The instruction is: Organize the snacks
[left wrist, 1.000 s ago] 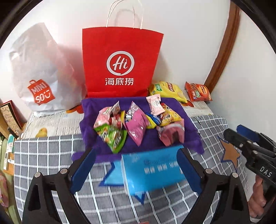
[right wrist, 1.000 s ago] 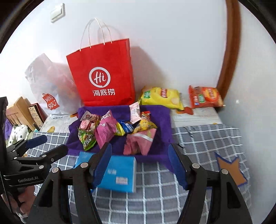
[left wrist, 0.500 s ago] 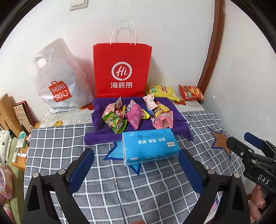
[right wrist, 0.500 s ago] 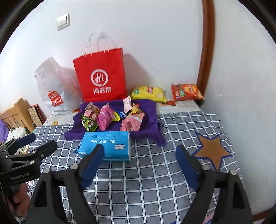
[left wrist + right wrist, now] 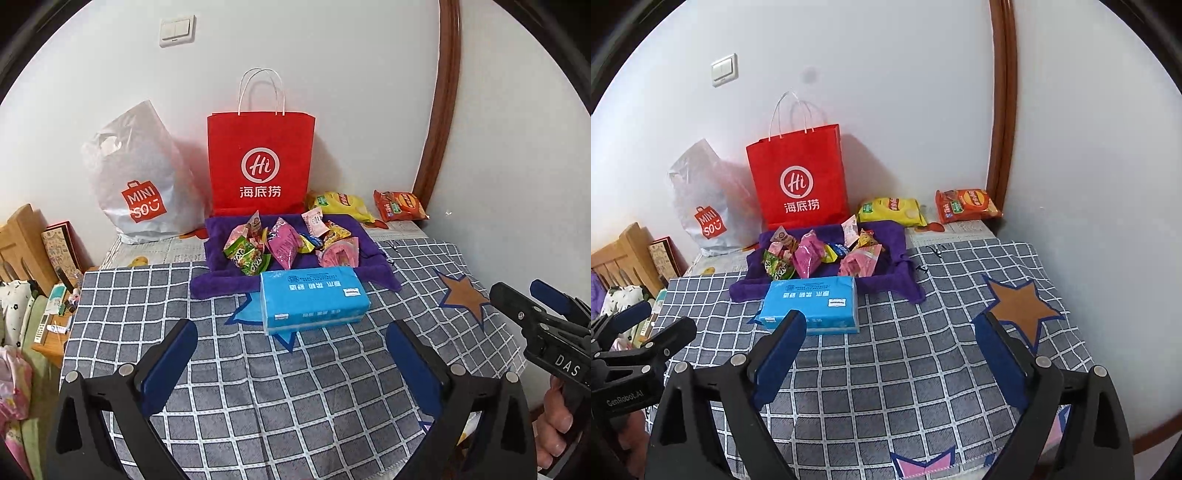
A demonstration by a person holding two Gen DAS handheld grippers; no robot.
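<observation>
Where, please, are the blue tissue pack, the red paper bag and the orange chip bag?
blue tissue pack [image 5: 312,295]: left wrist view, top face.
red paper bag [image 5: 260,162]: left wrist view, front panel at the logo.
orange chip bag [image 5: 967,205]: right wrist view, middle of its front.

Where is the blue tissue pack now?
In both views the blue tissue pack lies on the checked tablecloth, directly against the near edge of the purple cloth.

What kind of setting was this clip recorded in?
Probably a lived-in home room, not a lab: a checked tablecloth with star patches, shopping bags against a wall with a light switch, and clutter beside a wooden chair.
</observation>
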